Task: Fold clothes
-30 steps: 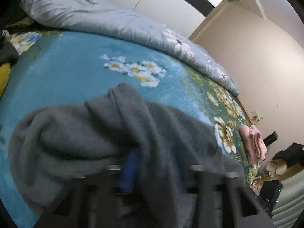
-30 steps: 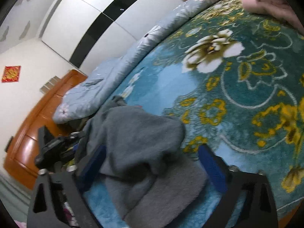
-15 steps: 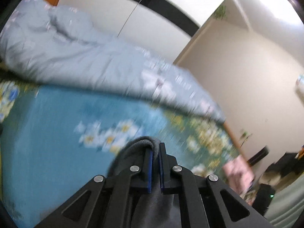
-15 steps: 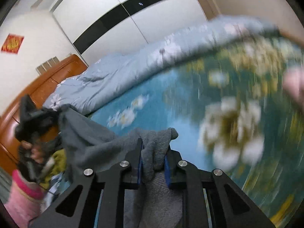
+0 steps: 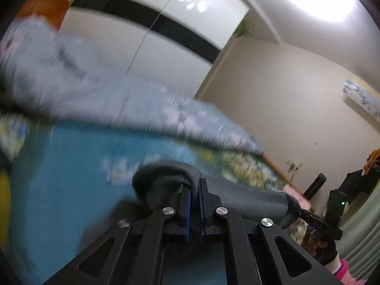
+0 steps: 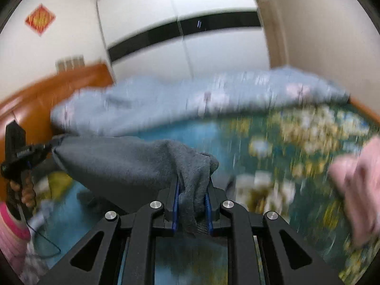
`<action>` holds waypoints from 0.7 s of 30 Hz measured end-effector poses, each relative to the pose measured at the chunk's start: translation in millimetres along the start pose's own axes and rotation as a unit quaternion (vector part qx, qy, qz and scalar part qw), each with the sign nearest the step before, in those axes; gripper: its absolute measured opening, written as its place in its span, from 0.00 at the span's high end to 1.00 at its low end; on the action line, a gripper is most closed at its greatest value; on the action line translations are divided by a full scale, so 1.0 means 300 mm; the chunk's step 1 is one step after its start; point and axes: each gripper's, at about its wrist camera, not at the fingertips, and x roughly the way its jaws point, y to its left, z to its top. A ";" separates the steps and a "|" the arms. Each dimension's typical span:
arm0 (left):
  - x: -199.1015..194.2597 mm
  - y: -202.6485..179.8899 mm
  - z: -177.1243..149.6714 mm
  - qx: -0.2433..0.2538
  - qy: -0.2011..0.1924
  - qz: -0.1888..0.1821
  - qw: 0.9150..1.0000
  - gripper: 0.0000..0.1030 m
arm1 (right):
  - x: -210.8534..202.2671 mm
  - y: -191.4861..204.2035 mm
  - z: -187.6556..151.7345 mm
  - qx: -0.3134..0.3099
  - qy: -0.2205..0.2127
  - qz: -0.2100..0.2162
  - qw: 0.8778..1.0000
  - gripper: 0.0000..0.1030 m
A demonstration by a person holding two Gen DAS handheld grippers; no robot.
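Observation:
A grey fleece garment (image 5: 247, 201) hangs stretched between both grippers above the blue floral bed (image 5: 71, 166). My left gripper (image 5: 195, 190) is shut on one corner of it. My right gripper (image 6: 192, 190) is shut on the other corner, where the cloth (image 6: 133, 163) bunches over the jaws. Each view shows the other gripper at the far end of the cloth: the right one (image 5: 315, 223) and the left one (image 6: 21, 156). Both views are blurred by motion.
A light blue quilt (image 6: 190, 99) lies along the far side of the bed (image 6: 285, 166). A folded pink garment (image 6: 356, 180) sits on the bed at the right. A wooden headboard (image 6: 35, 99) and white wardrobe doors (image 6: 190, 47) stand behind.
Both grippers closed on the grey garment and lifted it off the bed. It was a heap a second ago and now hangs spread between them, held higher.

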 end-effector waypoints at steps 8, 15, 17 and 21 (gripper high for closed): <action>-0.080 0.116 -0.377 -0.086 0.051 0.017 0.995 0.94 | -0.016 -0.047 -0.329 0.085 0.048 0.031 0.995 0.82; -0.069 0.141 -0.508 -0.108 0.091 0.043 0.989 0.94 | -0.049 -0.045 -0.433 0.109 0.057 0.020 0.992 0.82; -0.068 0.142 -0.520 -0.114 0.094 0.046 0.988 0.94 | -0.044 -0.045 -0.446 0.114 0.060 0.020 0.991 0.82; -0.090 0.123 -0.507 -0.112 0.087 0.048 0.989 0.93 | -0.043 -0.033 -0.439 0.103 0.065 0.011 0.992 0.81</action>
